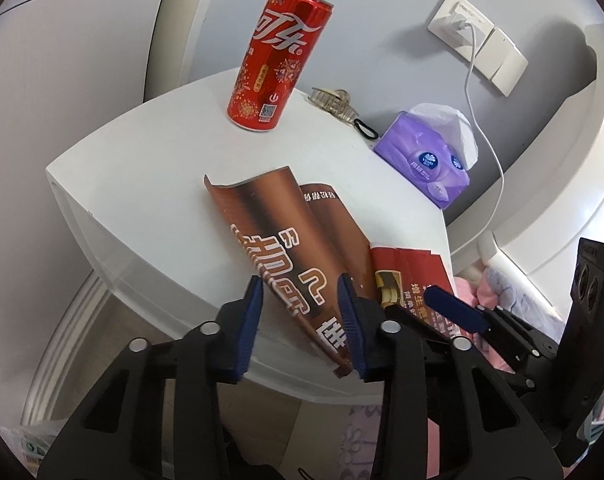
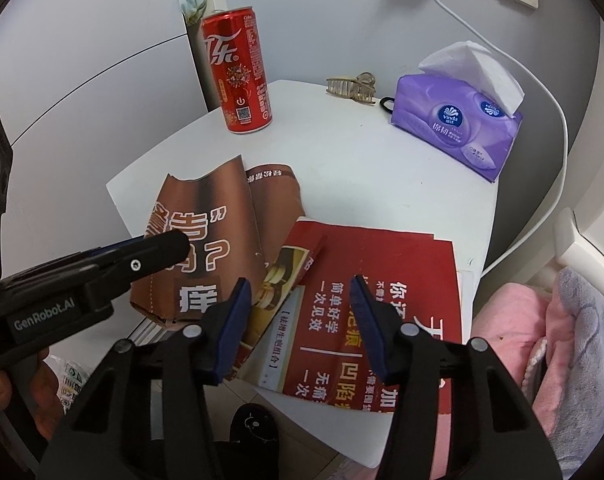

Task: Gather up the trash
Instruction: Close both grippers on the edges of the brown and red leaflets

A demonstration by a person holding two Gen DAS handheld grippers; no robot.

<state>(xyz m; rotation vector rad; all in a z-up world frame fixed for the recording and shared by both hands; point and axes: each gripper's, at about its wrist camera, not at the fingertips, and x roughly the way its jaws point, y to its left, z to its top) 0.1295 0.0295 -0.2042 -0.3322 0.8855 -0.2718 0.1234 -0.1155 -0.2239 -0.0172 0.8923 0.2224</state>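
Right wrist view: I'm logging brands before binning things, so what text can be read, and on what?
"vinda": purple tissue pack.
"GenRobot.AI": left gripper body.
Chinese Coca-Cola script: red can; its small print is too small.
Large Chinese characters: brown leaflet and red leaflet, partly hidden.

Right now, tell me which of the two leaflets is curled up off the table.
The brown leaflet, arched between the left fingers; the red leaflet lies flat.
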